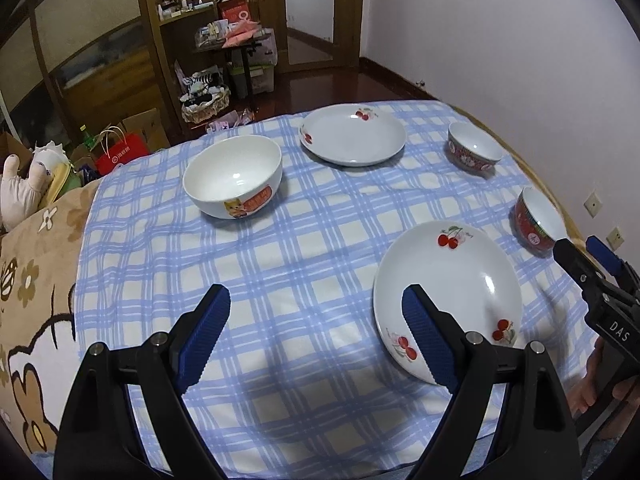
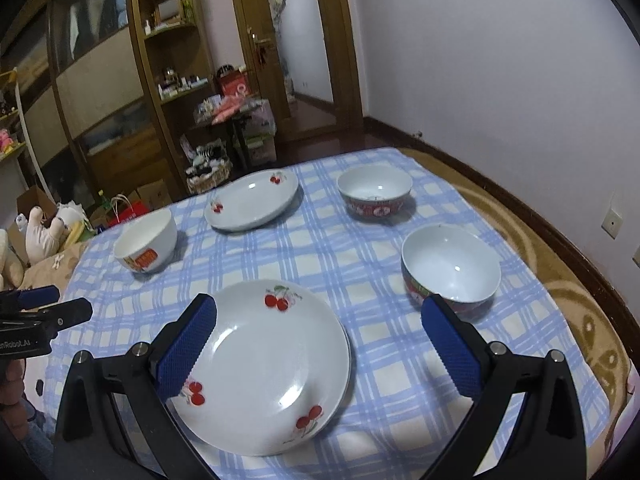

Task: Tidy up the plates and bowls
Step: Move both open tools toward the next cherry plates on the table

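Two white cherry-print plates lie on a blue checked cloth (image 1: 280,248): a near plate (image 1: 452,276) (image 2: 264,360) and a far plate (image 1: 352,136) (image 2: 252,200). A large white bowl (image 1: 234,176) (image 2: 146,244) with a cartoon label stands at the left. Two red-patterned bowls stand at the right, one far (image 1: 474,150) (image 2: 374,196) and one near (image 1: 536,220) (image 2: 450,268). My left gripper (image 1: 320,336) (image 2: 60,302) hangs open over bare cloth, left of the near plate. Above that plate my right gripper (image 2: 320,348) (image 1: 578,246) is open, its pads clear of the rim.
A brown flowered blanket (image 1: 36,280) and soft toys (image 1: 20,192) border the cloth on the left. The blanket's edge (image 2: 592,320) runs close to the wall on the right. A cabinet (image 2: 160,80), boxes, a red bag (image 1: 120,152) and a basket (image 1: 204,104) stand beyond the far edge.
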`<state>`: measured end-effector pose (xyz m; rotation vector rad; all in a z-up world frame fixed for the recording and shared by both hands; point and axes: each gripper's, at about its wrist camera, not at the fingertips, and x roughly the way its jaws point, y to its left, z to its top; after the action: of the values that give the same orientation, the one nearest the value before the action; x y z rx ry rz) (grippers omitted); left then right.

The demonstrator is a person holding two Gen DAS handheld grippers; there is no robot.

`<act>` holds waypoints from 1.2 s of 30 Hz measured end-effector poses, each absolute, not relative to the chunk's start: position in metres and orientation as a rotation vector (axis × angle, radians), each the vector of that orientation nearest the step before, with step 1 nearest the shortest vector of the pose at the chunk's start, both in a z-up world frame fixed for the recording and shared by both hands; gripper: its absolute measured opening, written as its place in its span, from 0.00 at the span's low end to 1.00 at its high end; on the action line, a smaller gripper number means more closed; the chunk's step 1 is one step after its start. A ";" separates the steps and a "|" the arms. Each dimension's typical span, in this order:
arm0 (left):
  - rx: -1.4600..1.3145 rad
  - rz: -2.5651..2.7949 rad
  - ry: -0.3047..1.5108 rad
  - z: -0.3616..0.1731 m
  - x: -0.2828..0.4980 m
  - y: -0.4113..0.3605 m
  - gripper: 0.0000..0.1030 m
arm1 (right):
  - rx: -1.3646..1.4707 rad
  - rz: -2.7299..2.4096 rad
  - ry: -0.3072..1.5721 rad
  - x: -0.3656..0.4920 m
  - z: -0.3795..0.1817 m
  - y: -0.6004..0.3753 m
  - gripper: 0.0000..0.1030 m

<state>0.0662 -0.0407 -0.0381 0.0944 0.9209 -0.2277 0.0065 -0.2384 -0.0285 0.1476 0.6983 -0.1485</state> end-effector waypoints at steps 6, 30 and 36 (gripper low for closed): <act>0.081 -0.219 0.882 -0.028 0.061 -0.035 0.84 | 0.140 -0.143 0.665 0.002 -0.021 -0.236 1.00; 0.108 -0.252 0.794 0.015 0.107 -0.048 0.84 | 0.108 -0.077 0.603 0.048 0.017 -0.225 1.00; 0.077 -0.234 0.847 0.009 0.146 -0.041 0.84 | 0.134 -0.052 0.618 0.087 0.014 -0.230 1.00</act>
<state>0.1460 -0.0414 0.0089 0.0768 0.8474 -0.2336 0.0871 -0.2300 0.0142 0.1342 0.6179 -0.0525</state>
